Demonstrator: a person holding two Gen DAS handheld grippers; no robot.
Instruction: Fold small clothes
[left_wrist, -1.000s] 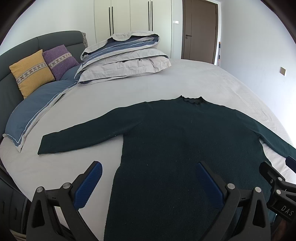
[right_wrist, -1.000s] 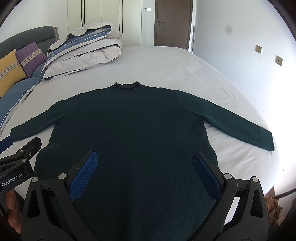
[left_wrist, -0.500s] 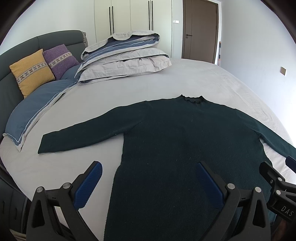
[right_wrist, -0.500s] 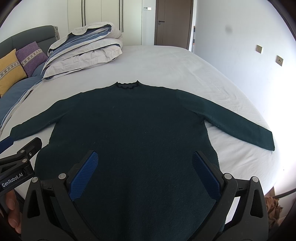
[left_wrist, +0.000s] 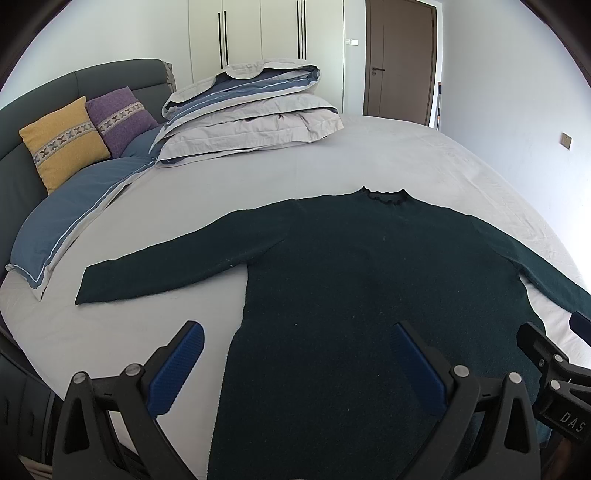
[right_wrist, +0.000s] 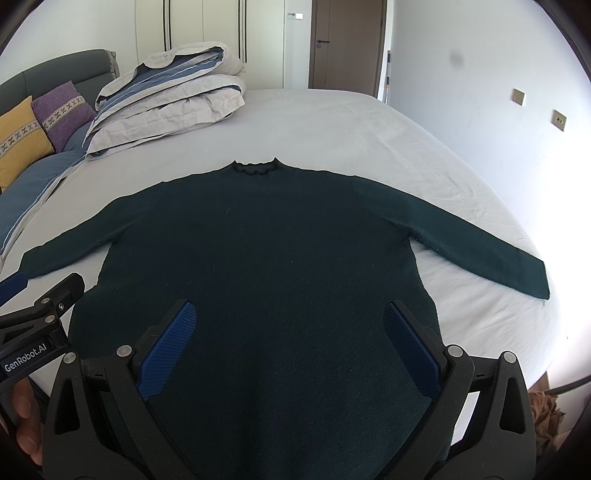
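We see the dark green sweater (right_wrist: 258, 266) spread flat on the bed sheet (right_wrist: 332, 125), front down or up we cannot tell, with its frilled collar (right_wrist: 255, 168) pointing away from our jaws and its hem running under them. Both sleeves lie stretched out sideways: the left sleeve (left_wrist: 166, 266) reaches well beyond the left jaw of our left gripper (left_wrist: 295, 373), and the right sleeve (right_wrist: 480, 243) ends past the right jaw of our right gripper (right_wrist: 288, 347).

The right gripper hovers over the lower body of the sweater, its 2 blue pads (right_wrist: 166, 347) spread wide apart with nothing between them but the knit below. The left gripper is likewise wide apart, straddling the sweater's left side edge (1 pad over bare sheet, the other over the cloth). Whether either touches the fabric we cannot tell.

Farther ahead of the jaws, a folded duvet (left_wrist: 251, 114) sits on the bed. To the left of it, a yellow cushion (left_wrist: 62, 136) and a purple cushion (left_wrist: 120, 116) lean on the grey headboard (left_wrist: 44, 96), with a blue pillow (left_wrist: 70, 221) lying below them. A brown door (right_wrist: 345, 44) stands beyond the bed.
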